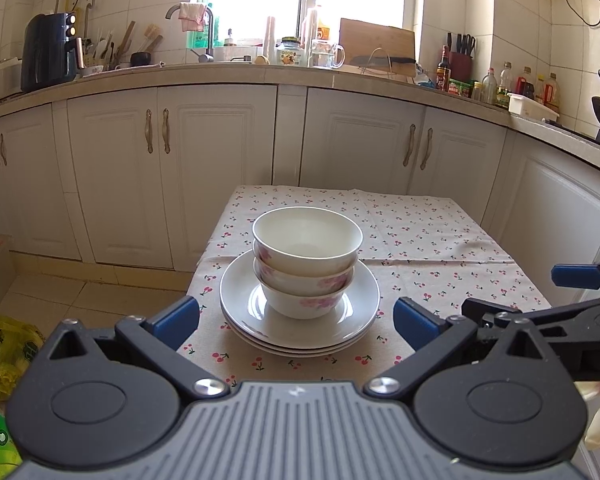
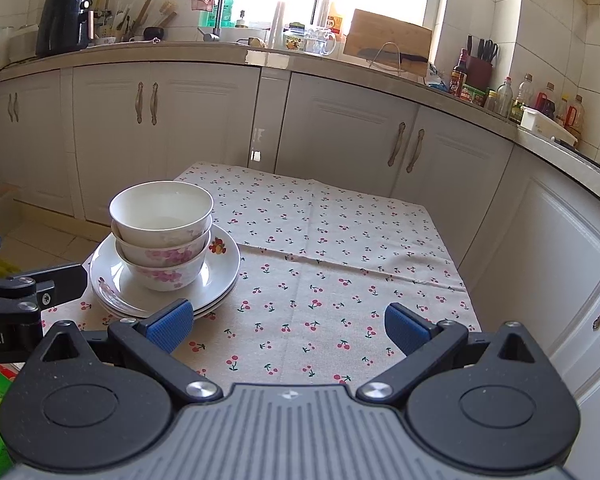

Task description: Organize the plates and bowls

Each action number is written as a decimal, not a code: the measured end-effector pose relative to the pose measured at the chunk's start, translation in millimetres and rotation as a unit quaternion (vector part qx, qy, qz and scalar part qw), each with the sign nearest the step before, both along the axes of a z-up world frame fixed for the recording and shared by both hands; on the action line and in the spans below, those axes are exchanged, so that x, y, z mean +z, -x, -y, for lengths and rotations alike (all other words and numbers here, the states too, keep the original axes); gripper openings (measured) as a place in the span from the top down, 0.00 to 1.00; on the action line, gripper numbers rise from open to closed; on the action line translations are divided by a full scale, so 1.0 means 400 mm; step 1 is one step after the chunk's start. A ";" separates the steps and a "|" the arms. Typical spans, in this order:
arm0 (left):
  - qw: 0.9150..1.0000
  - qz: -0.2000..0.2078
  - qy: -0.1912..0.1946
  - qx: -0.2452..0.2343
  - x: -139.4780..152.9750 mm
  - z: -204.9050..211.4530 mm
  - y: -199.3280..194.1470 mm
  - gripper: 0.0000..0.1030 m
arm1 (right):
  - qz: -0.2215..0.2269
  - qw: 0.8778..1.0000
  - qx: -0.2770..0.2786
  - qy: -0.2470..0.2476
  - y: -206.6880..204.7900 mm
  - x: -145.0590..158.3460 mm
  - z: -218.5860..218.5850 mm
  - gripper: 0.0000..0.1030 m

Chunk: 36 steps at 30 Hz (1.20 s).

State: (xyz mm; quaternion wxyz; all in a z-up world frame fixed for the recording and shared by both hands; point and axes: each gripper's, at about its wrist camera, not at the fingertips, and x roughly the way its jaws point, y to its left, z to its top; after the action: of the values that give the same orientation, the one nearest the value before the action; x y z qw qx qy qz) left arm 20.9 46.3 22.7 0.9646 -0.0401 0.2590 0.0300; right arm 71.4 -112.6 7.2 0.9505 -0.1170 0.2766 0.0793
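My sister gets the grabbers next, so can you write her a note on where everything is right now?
Left gripper: open, empty, facing the stack.
Right gripper: open, empty, over the bare tablecloth.
Three bowls sit nested on the stacked plates, at the table's near left.
Done: bowls and plates look gathered into one pile.
Left: maybe nothing, or moving the pile; I can't tell where.

Bowls (image 1: 307, 264) nested atop stacked plates (image 1: 300, 320) on the table's (image 1: 440, 248) left.
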 end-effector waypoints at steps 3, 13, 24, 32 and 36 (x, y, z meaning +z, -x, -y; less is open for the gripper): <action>1.000 -0.001 0.000 0.001 -0.001 0.001 0.000 0.01 | 0.000 1.000 -0.001 0.001 -0.001 -0.001 -0.001 0.00; 1.000 -0.002 -0.001 0.002 -0.003 0.002 -0.002 0.01 | 0.000 1.000 -0.003 0.004 -0.004 -0.002 -0.001 0.00; 1.000 -0.004 0.000 0.005 -0.006 0.005 -0.002 0.01 | 0.000 1.000 -0.003 0.005 -0.004 -0.003 0.001 0.00; 1.000 -0.005 -0.001 0.005 -0.008 0.005 -0.003 0.01 | 0.002 1.000 -0.006 0.007 -0.001 -0.003 0.001 0.00; 1.000 -0.006 -0.001 0.006 -0.008 0.009 -0.004 0.01 | 0.002 1.000 -0.007 0.009 -0.002 -0.003 0.001 0.00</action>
State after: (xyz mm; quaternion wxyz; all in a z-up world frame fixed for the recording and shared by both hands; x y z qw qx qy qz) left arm 22.6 42.6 19.3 0.9628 -0.0408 0.2647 0.0358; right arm 72.1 -112.9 5.8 0.9506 -0.1233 0.2761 0.0695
